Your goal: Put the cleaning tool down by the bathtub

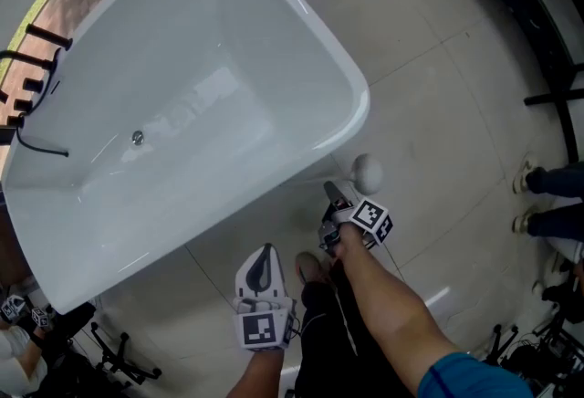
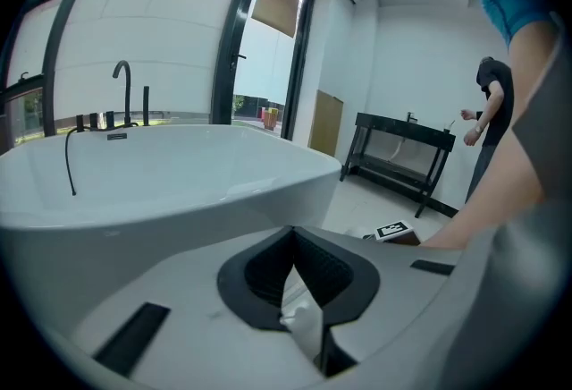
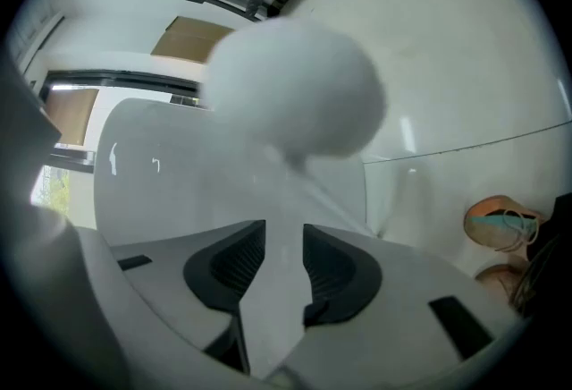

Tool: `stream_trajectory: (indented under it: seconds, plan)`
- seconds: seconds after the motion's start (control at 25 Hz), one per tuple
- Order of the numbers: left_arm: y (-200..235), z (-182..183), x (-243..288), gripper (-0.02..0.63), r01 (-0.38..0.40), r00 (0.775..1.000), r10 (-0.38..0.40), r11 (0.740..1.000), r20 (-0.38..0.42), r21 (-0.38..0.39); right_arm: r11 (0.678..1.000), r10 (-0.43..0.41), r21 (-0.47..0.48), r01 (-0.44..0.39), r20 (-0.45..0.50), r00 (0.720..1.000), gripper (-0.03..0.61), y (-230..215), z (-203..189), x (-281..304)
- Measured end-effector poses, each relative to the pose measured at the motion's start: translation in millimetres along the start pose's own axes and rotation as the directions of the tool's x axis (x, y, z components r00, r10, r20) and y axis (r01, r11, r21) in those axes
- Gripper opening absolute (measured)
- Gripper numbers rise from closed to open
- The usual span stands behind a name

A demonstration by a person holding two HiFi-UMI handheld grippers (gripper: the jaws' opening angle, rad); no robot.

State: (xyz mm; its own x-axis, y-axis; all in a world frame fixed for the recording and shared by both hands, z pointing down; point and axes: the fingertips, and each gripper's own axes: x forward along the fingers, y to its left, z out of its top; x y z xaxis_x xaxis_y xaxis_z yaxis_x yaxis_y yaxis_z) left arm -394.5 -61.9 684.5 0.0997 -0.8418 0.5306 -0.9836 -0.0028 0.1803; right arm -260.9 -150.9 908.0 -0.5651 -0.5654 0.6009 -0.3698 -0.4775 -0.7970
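Much of the cleaning tool (image 1: 367, 172) is hard to read. In the head view only its round, off-white head shows. It sits at about 5 o'clock from the bathtub's (image 1: 351, 95) near corner, just beside the tub wall. The handle is covered there by the right gripper (image 3: 284, 236) and the forearm behind it. Whether the head rests on the pale tiled floor (image 1: 438, 86) or hangs just above it cannot be told.

In the right gripper view the head is a large blurred ball at 12 o'clock, plain white, with no surface texture to make out. A pale handle runs from it down toward 6 o'clock, through the gap between the jaws. Those jaws stand parted, with the dark ribbed pads on either side of the handle and not visibly squeezing it.

The left gripper (image 2: 292, 245), at 6 o'clock in the head view, is clenched with its tips meeting. A pale sliver (image 2: 302, 326) sits low in the seam, and what it is cannot be told.

The tub is cut off by the frame edge at 9 o'clock. The black tap fittings (image 1: 36, 45) on its rim, near 10 o'clock, are partly cropped. At 3 o'clock only the shoes (image 1: 525, 175) and trouser cuffs of a bystander show.
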Motion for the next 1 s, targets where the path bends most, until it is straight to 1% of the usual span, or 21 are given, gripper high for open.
stream_trajectory:
  seconds: [0.04, 0.2, 0.28, 0.36, 0.44, 0.52, 0.56, 0.64, 0.72, 0.8, 0.88, 1.0]
  plan:
    - [-4.4, 0.5, -1.0, 0.003, 0.007, 1.0, -0.007, 1.0, -0.002, 0.001, 1.0, 0.01, -0.009, -0.009, 0.002, 1.0, 0.1, 1.6, 3.3, -3.4]
    - [-19.6, 7.3, 0.7, 0.003, 0.038, 0.999, -0.038, 0.999, 0.001, 0.011, 0.996, 0.045, -0.081, -0.045, -0.003, 0.999, 0.075, 17.6, 21.0, -7.0]
    - [-24.5, 9.0, 2.8, 0.003, 0.054, 0.999, -0.054, 0.998, 0.005, 0.017, 0.989, 0.064, -0.128, -0.067, -0.028, 0.998, 0.052, 24.1, 25.0, -9.6]
    - [-28.8, 9.1, 3.9, 0.003, 0.068, 0.998, -0.068, 0.997, 0.004, 0.02, 0.983, 0.062, -0.168, -0.071, -0.057, 0.996, 0.051, 20.7, 25.7, -19.2]
    - [-33.1, 9.2, 4.2, 0.003, 0.082, 0.997, -0.082, 0.996, 0.001, 0.024, 0.98, 0.026, -0.195, -0.04, -0.072, 0.997, 0.02, 5.2, 27.2, -36.9]
    - [-38.0, 10.8, 3.2, 0.003, 0.094, 0.996, -0.094, 0.995, -0.003, 0.027, 0.977, -0.029, -0.212, 0.013, -0.071, 0.997, 0.018, -17.2, 31.0, -62.3]
    - [-40.6, 12.9, 1.5, 0.003, 0.1, 0.995, -0.1, 0.995, -0.004, 0.028, 0.975, -0.058, -0.218, 0.043, -0.066, 0.996, 0.0, -28.5, 33.0, -77.4]
    - [-47.2, 21.4, -4.8, 0.003, 0.115, 0.993, -0.115, 0.993, -0.002, 0.038, 0.971, -0.111, -0.22, 0.096, -0.055, 0.992, 0.0, -45.7, 35.9, -111.4]
    - [-55.8, 37.0, -12.7, 0.003, 0.133, 0.991, -0.133, 0.989, 0.004, 0.058, 0.967, -0.142, -0.217, 0.13, -0.042, 0.989, 0.0, -49.2, 39.4, -144.7]
    - [-66.8, 58.8, -19.0, 0.003, 0.155, 0.988, -0.156, 0.984, 0.015, 0.084, 0.965, -0.139, -0.23, 0.129, -0.029, 0.99, 0.0, -35.0, 44.7, -169.5]
    - [-80.8, 82.0, -27.1, 0.003, 0.177, 0.983, -0.181, 0.979, 0.029, 0.097, 0.953, -0.111, -0.288, 0.098, -0.03, 0.993, 0.0, -6.2, 47.4, -188.8]
    - [-102.4, 110.6, -47.2, 0.003, 0.213, 0.975, -0.219, 0.97, 0.039, 0.117, 0.91, -0.054, -0.414, 0.026, -0.057, 0.997, 0.0, 49.5, 40.1, -217.2]
